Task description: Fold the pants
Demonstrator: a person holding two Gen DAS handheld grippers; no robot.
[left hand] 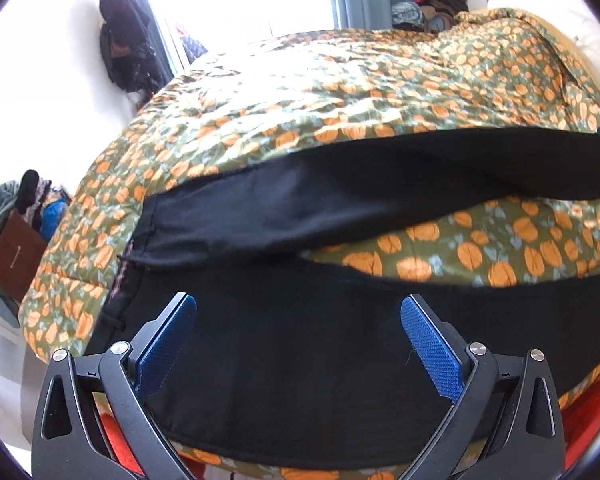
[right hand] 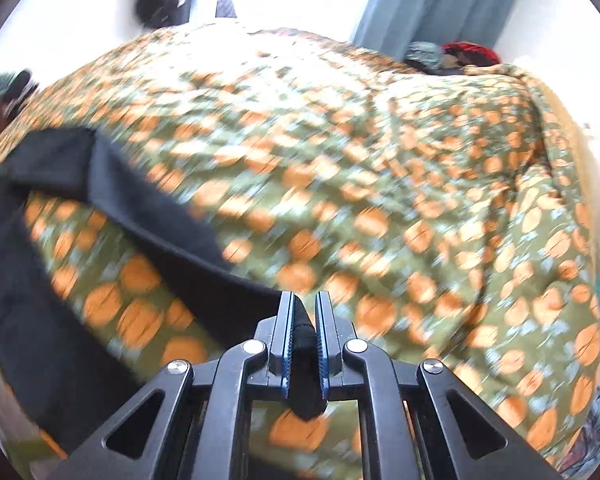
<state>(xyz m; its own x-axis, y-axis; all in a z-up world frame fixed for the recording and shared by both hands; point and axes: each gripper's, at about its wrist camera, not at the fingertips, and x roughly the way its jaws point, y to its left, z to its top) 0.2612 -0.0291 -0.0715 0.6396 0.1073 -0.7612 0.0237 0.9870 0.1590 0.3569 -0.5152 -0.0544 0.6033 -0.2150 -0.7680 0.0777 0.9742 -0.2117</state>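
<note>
the pants (left hand: 340, 200) are black and lie on the quilt (left hand: 340, 92), which covers a bed. in the left wrist view they fill the lower half: the waist end sits at about 9 o'clock, with a drawstring and a seam showing at the edge, and two legs run off toward 3 o'clock. the far leg is a long dark band across the middle; the near leg passes under the claw; a wedge of quilt shows between them, so the legs are splayed rather than stacked. the long axis runs 9 to 3 in this view.

the left gripper (left hand: 298, 308) hangs over the near leg with its jaws spread wide, gripping nothing.

in the right wrist view, which is blurred, the far leg comes in from 10 o'clock and ends at 6. the right gripper (right hand: 303, 312) is closed on the leg's end, with a bunch of black cloth pinched between the blue pads (right hand: 325, 344).

the cloth looks soft, light and limp, a thin knit by the way it sags and bunches. it will likely drape and stretch rather than hold a shape, and may drag on the quilt. my judgement is to take it at the firmer edges: hem, waistband, seams. the left claw would do best at the waist corner, so the held leg can be laid over the near one.
</note>
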